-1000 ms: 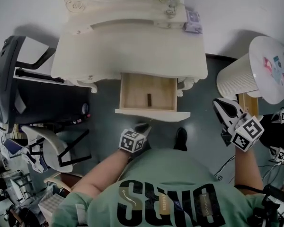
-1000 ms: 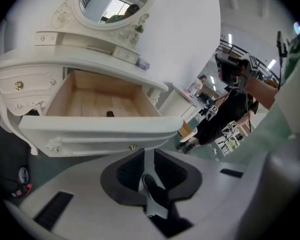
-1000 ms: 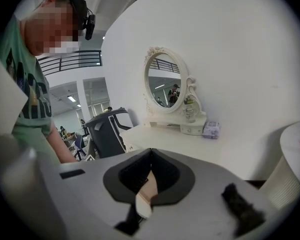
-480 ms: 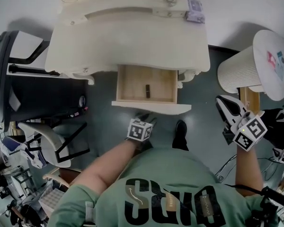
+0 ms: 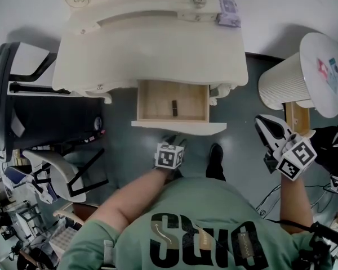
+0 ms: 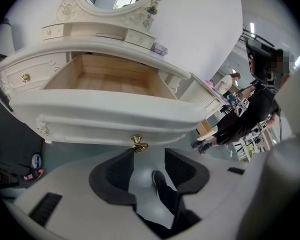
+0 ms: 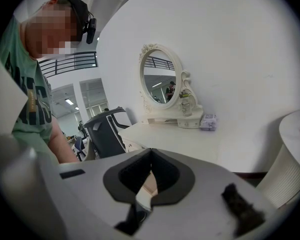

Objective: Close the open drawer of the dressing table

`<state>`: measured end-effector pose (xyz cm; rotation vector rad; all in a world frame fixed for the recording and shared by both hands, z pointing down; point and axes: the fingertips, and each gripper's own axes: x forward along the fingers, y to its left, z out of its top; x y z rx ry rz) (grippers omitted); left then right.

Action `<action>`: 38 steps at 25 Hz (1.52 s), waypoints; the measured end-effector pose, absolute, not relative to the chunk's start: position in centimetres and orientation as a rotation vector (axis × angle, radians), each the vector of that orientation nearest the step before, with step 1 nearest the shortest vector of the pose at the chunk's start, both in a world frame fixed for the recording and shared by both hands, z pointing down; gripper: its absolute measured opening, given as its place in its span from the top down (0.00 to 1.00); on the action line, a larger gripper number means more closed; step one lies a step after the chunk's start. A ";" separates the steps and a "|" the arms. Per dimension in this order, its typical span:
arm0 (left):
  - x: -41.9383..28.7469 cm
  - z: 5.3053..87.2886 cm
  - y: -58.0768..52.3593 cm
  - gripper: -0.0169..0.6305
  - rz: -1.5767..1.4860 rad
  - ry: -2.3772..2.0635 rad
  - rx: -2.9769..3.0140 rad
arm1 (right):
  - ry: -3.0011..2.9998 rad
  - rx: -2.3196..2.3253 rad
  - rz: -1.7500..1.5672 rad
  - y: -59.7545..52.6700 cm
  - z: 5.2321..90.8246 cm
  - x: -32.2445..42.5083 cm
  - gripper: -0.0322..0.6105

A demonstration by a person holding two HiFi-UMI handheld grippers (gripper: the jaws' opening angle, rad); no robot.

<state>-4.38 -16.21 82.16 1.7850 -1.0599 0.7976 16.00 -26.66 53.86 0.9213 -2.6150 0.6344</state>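
Note:
The cream dressing table [image 5: 152, 55] has its middle drawer [image 5: 177, 128] pulled out, showing a bare wooden floor with one small dark object [image 5: 173, 108]. My left gripper [image 5: 172, 141] sits just in front of the drawer's front panel [image 6: 105, 116]. In the left gripper view its jaws [image 6: 149, 153] stand wide and are closing, with nothing between the pads. The gold knob [image 6: 138, 144] hangs just ahead of the left fingertip. My right gripper [image 5: 266, 124] is held off to the right, away from the table, with its jaws shut [image 7: 150, 151] and nothing in them.
A black office chair [image 5: 11, 94] stands left of the table. A white ribbed stand [image 5: 284, 89] with a round top [image 5: 327, 72] is at the right. A small lilac box [image 5: 228, 13] lies at the table's back. The person's shoe [image 5: 215, 161] is below the drawer.
My left gripper has moved right and closer to the drawer front, to just below its edge. The right gripper has stayed where it was.

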 end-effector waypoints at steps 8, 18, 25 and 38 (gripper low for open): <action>-4.7 82.0 -17.2 0.67 0.812 -1.128 1.753 | -2.616 0.935 0.641 -26.9 53.9 16.6 0.93; -5.1 83.2 -18.7 0.69 0.877 -1.129 1.715 | -2.607 0.945 0.643 -27.2 53.9 16.9 0.93; -5.4 84.2 -20.1 0.77 0.969 -1.136 1.757 | -2.601 0.953 0.652 -27.3 54.1 17.2 0.93; -5.9 83.8 -22.7 0.77 1.005 -1.159 1.751 | -2.607 0.974 0.656 -27.6 54.1 17.9 0.93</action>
